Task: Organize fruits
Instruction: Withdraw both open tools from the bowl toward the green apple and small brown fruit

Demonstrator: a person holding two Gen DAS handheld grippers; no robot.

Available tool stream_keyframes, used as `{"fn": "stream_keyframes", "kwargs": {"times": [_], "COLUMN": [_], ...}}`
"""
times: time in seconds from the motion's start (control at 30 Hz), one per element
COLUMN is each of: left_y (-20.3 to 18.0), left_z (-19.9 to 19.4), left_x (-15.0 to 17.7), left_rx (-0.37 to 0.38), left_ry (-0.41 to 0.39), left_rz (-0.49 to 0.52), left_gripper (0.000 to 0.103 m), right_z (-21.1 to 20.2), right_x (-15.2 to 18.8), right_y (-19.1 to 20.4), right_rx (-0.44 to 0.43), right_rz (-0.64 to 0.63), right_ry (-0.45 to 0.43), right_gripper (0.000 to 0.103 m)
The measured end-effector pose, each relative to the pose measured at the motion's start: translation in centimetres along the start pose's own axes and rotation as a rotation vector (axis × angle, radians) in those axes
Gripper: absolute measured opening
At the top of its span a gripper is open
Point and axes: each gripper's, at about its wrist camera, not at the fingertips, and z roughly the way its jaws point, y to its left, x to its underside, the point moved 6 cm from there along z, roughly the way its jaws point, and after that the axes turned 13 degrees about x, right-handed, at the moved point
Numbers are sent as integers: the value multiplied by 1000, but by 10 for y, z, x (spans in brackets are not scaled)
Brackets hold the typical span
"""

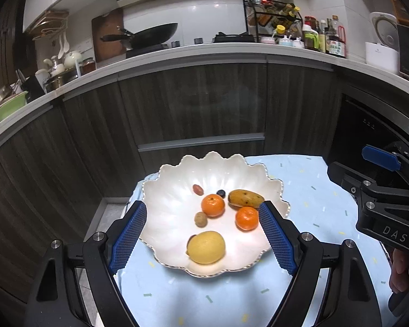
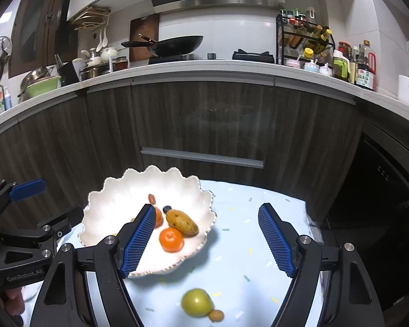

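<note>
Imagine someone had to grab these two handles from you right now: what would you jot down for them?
Left gripper: fingers open, empty, hanging over the white scalloped bowl.
Right gripper: fingers open, empty, over the light blue cloth beside the bowl.
In the bowl already: two mandarins, a spotted mango, a lemon, a blueberry and a few small fruits.
Left to do: a green apple and a small orange fruit touching it lie on the cloth, nearest the right gripper. They likely go into the bowl next.
</note>
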Motion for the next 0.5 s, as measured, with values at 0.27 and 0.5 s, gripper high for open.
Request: {"fn": "stream_keyframes", "kwargs": {"times": [0.27,0.5], "left_y": [-30,-50], "left_z": [4,11], "left_x": [11,22], "left_rx": [40,67], "left_ry": [15,32], "left_rz": [27,48], "left_gripper": [84,84], "right_z": [-9,-10], "right_x": [15,36], "right_y": [-21,-36], "right_rx": [26,43], "right_rz": [0,2], "right_ry": [7,32], "right_gripper": [78,78]}}
